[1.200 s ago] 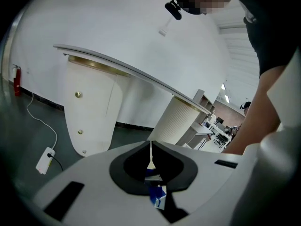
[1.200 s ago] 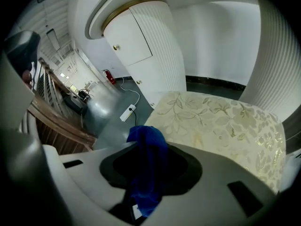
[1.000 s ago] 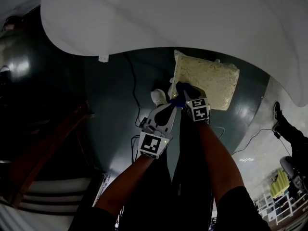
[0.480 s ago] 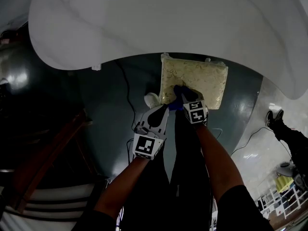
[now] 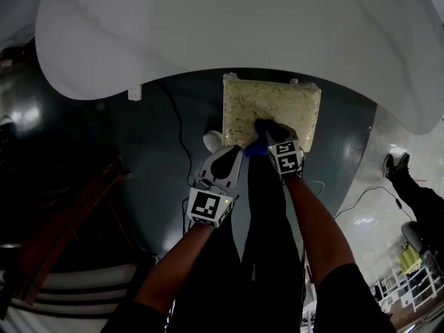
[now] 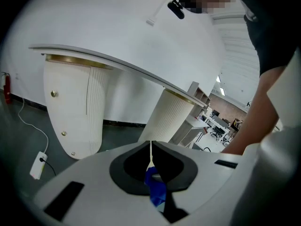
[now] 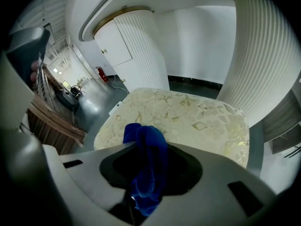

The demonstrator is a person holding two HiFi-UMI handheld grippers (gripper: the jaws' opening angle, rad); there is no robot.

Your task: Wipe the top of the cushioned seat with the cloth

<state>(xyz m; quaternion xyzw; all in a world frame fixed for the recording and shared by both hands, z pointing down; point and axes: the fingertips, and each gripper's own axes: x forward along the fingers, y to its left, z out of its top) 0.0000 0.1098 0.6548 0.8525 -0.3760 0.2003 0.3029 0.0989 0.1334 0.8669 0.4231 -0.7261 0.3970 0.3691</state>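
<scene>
Cream floral fabric covers the cushioned seat (image 5: 270,109). It sits at 12 o'clock in the head view on a dark grey floor (image 5: 159,158), below a wide white tabletop (image 5: 229,26). The right gripper (image 5: 272,139) is over the seat's near edge, with a blue cloth (image 5: 266,132) bunched at its tip above the cushion. The left gripper (image 5: 238,152) lies just beside it at 9 o'clock, its tip by the loose end of the blue cloth at the seat's near left corner. A black cable (image 5: 179,127) crosses the floor at 10 o'clock.

Left gripper view: the left gripper (image 6: 151,152) has its jaws pressed together, pinching a small fold of the blue cloth (image 6: 155,189) at 6 o'clock. Beyond it, a white ribbed pedestal (image 6: 70,107) stands under the tabletop. A white power strip (image 6: 37,166) lies on the floor at 8 o'clock.

Right gripper view: the right gripper (image 7: 149,147) is clamped on a thick wad of the blue cloth (image 7: 146,173), which holds its jaws slightly apart. The cushioned seat (image 7: 188,117) spreads out just ahead, toward 12 o'clock, with ribbed pedestals behind it.
</scene>
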